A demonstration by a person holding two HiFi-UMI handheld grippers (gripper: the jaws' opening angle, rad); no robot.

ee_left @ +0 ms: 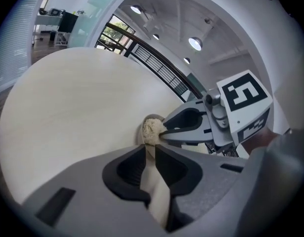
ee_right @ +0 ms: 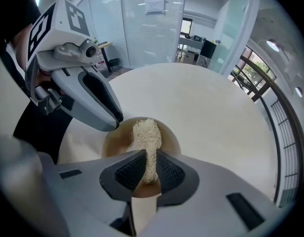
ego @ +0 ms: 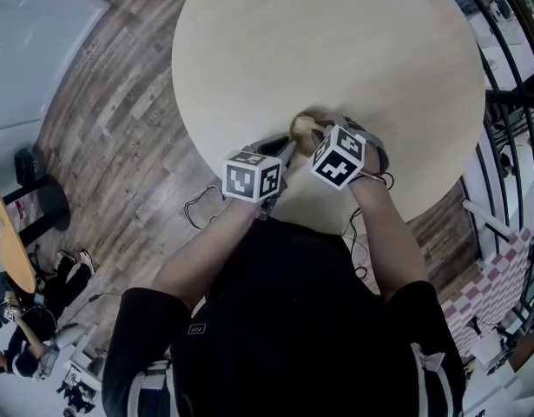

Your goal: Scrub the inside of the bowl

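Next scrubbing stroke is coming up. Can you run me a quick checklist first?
1. Loofah clamped in right gripper: ok.
2. Loofah reaches over the bowl interior: ok.
3. Loofah pressing on the bowl's inside: cannot tell.
4. Left gripper closed on the bowl's rim, steadying it: ok.
5. Bowl resting on the table: ok.
6. Residue left inside the bowl: cannot tell.
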